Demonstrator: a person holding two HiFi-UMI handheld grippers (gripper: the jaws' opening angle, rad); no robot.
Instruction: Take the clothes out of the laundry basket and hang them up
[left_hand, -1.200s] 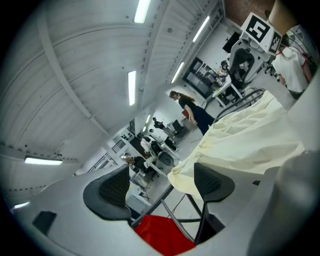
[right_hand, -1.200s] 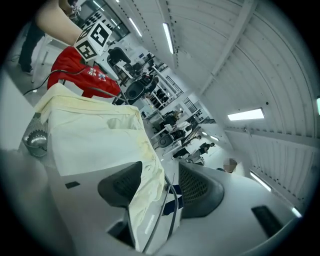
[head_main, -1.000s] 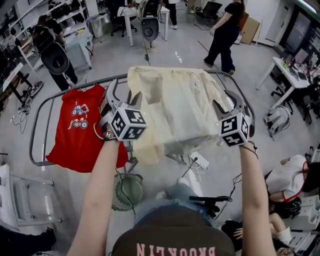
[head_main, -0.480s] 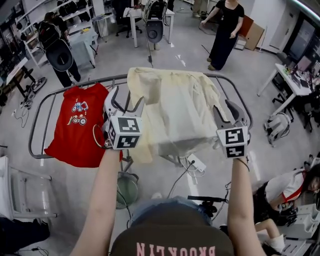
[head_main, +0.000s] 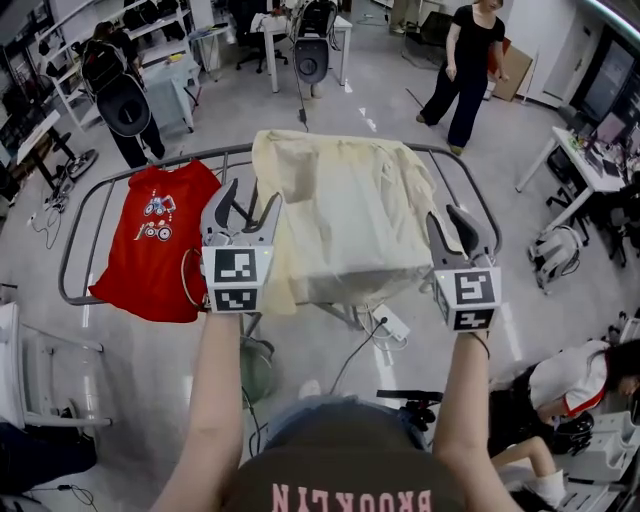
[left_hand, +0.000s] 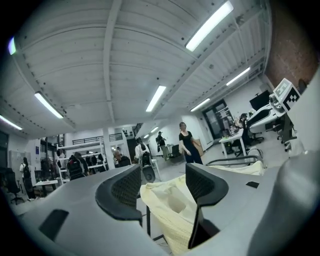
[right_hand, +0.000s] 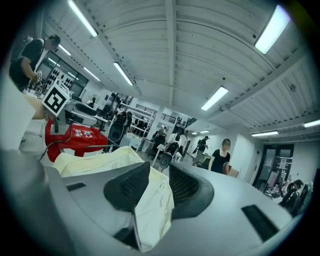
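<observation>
A pale yellow shirt (head_main: 350, 220) lies draped over the rail of a grey drying rack (head_main: 228, 152) in the middle of the head view, its hem hanging toward the camera. At the hem's right corner, the right gripper (head_main: 447, 218) has just been closing its jaws, and its own view shows the cloth filling the narrow gap and touching both pads, pinched there. At the shirt's left edge, the left gripper (head_main: 250, 195) has also been closing, but its jaws stand well apart, and yellow cloth shows in the gap, clear of the left pad. Left of it, a red T-shirt (head_main: 150, 245) hangs from the same rail. A person in black (head_main: 465, 70) stands at the upper right.
</observation>
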